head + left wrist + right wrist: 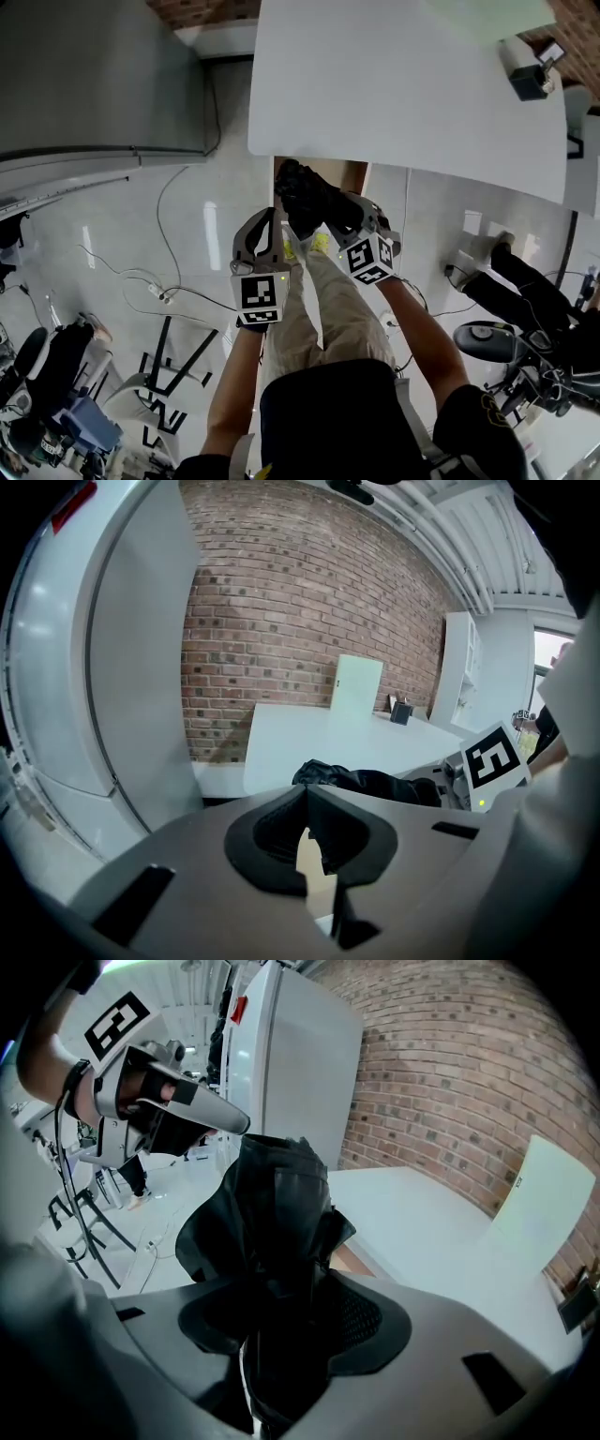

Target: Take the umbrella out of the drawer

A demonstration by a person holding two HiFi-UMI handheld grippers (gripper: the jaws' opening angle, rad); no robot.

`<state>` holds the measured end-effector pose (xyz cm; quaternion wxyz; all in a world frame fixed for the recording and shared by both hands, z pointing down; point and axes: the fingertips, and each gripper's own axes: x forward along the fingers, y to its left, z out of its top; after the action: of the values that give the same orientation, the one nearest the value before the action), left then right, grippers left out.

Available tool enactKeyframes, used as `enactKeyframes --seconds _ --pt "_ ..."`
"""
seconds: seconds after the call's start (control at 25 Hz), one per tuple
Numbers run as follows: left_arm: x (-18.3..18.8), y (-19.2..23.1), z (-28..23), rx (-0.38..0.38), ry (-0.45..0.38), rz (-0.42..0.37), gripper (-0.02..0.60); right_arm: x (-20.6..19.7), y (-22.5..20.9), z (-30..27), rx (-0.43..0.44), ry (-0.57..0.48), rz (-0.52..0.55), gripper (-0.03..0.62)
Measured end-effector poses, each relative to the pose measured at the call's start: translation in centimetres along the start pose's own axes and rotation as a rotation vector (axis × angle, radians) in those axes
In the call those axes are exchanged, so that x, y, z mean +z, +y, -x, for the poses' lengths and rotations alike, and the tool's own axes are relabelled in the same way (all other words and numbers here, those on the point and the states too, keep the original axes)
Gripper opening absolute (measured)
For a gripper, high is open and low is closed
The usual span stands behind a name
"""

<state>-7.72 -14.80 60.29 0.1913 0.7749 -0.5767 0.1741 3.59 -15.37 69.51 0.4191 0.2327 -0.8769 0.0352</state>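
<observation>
Two tools meet at the near edge of the white table (403,84) in our head view, with the black folded umbrella (305,192) bunched between the left gripper (267,225) and the right gripper (361,220), clear above our legs; only the right gripper view shows the grip — its jaws are clamped on the dark fabric, which rises ahead of them; the left gripper view shows that tool's jaws together with nothing in them — the umbrella lies just beyond, to their right.
</observation>
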Motion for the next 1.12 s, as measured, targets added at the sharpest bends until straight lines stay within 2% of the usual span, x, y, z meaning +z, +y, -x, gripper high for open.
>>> enactKeyframes --seconds 0.32,0.6,0.76,1.12 --pt "5.9 -0.4 1.8 -0.034 -0.022 -0.130 0.018 4.0 -2.2 5.5 -0.055 -0.037 -0.038 0.241" --pt "11.1 -0.7 3.7 -0.018 -0.062 -0.143 0.018 7.3 -4.2 9.8 -0.103 -0.066 -0.071 0.241" --pt "14.0 -1.3 4.6 -0.017 -0.089 -0.174 0.018 9.9 -6.8 12.1 -0.161 -0.107 -0.079 0.239" --pt "20.0 -1.5 4.9 -0.013 -0.159 -0.175 0.018 15.5 -11.8 18.1 -0.291 -0.201 -0.104 0.239"
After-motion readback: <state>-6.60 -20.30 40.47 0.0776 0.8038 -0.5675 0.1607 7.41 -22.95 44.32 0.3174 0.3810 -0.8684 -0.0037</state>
